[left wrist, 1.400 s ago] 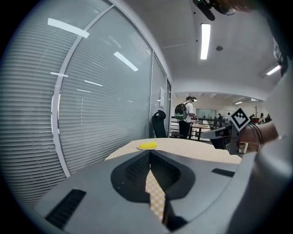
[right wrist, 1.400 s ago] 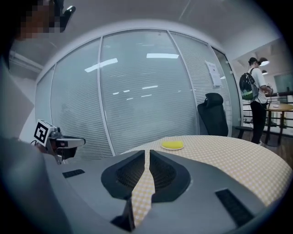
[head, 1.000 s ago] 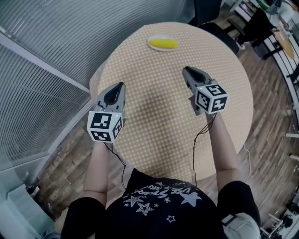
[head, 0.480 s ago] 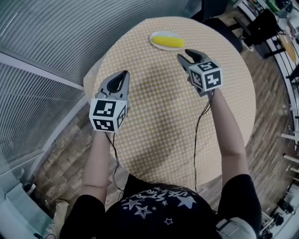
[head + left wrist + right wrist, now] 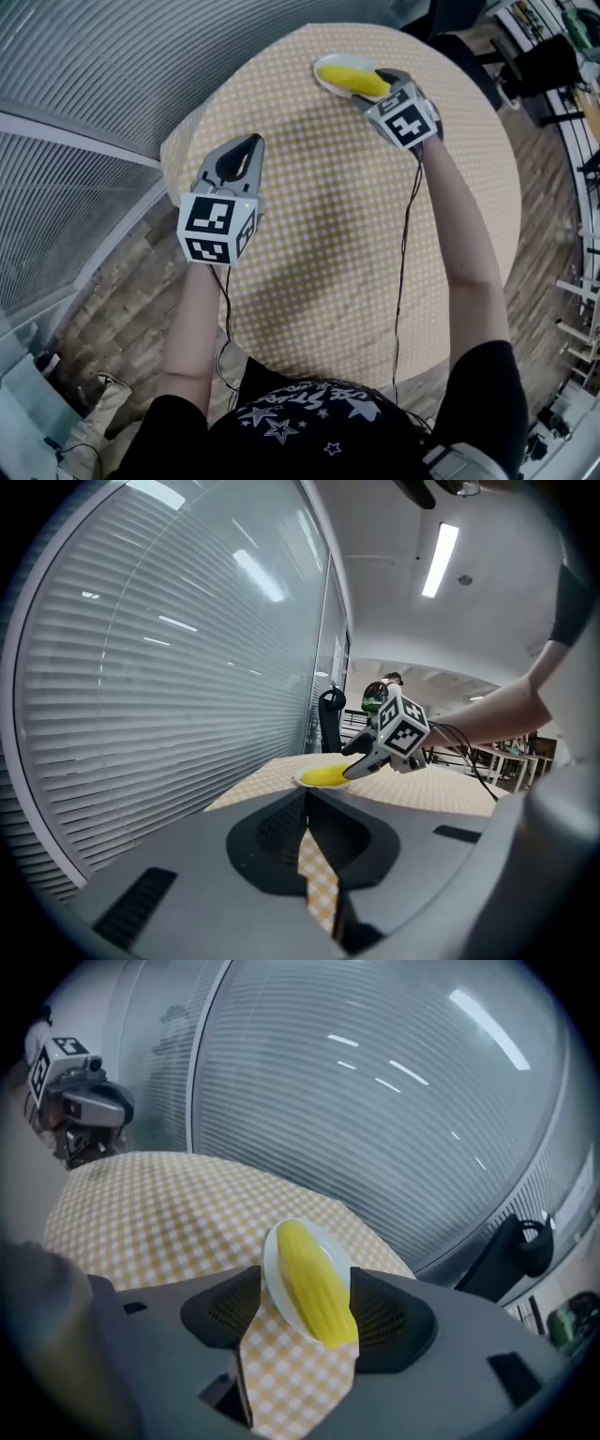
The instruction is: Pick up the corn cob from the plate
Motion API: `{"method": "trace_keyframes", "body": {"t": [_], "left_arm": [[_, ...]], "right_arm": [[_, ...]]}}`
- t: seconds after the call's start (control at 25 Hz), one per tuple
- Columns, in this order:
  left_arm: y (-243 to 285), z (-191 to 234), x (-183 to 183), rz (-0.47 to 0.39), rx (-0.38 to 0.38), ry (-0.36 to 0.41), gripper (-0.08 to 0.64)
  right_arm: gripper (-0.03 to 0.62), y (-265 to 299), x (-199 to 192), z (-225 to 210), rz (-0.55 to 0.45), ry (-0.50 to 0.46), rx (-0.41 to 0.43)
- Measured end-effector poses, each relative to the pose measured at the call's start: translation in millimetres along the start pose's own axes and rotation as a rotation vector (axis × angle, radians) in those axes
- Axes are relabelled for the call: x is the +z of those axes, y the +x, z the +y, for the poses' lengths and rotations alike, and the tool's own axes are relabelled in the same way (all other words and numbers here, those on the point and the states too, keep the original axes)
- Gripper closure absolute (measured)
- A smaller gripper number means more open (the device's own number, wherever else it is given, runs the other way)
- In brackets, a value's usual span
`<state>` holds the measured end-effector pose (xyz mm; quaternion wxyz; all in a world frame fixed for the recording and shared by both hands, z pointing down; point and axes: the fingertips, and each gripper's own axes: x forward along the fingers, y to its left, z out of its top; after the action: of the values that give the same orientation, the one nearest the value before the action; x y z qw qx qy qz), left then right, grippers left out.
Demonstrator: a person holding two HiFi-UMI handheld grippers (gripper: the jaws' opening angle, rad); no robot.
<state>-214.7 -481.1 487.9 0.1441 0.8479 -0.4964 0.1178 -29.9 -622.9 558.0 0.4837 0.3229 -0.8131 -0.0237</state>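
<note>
1. At the far edge of the table (image 5: pixel 309 244), the corn cob (image 5: pixel 311 1265) lies on its plate (image 5: pixel 324 79), not yet lifted.
2. My right gripper (image 5: pixel 367 94): jaws have just been opening and now stand wide, with the cob between them and the pads not pressing.
3. My left gripper (image 5: pixel 251 142): jaws together, empty, near left.
4. Left to do, I judge: close, then lift.
5. Writing: none legible. Only the patterns on the marker cubes (image 5: pixel 216 230) show.

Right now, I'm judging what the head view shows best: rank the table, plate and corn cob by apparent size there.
1. Table: by far largest.
2. Plate: slightly bigger than the corn cob.
3. Corn cob: nearly fills the plate, so these two look close.
</note>
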Motion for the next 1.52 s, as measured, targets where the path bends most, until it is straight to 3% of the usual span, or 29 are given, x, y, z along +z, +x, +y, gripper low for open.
{"method": "trace_keyframes", "body": {"t": [0.16,0.6,0.92,1.08,1.4,1.52], "left_arm": [[6,9,-6,0.0,0.005,-0.01,0.554],[19,13,-18,0.014,-0.016,-0.027,0.554],[24,9,-29,0.023,-0.034,-0.041,0.554],[28,8,-35,0.03,-0.038,-0.046,0.554],[23,9,-27,0.039,-0.029,-0.025,0.554],[17,5,-24,0.04,-0.034,-0.004,0.554]], "right_arm": [[0.318,26,-4,-6,0.111,-0.147,0.04],[0.319,60,-15,-19,0.261,-0.153,0.13],[0.331,76,-13,-18,0.36,-0.284,0.198],[0.339,79,-15,-12,0.416,-0.279,0.263],[0.348,71,-10,-23,0.425,-0.316,0.182],[0.348,66,-14,-21,0.383,-0.309,0.144]]}}
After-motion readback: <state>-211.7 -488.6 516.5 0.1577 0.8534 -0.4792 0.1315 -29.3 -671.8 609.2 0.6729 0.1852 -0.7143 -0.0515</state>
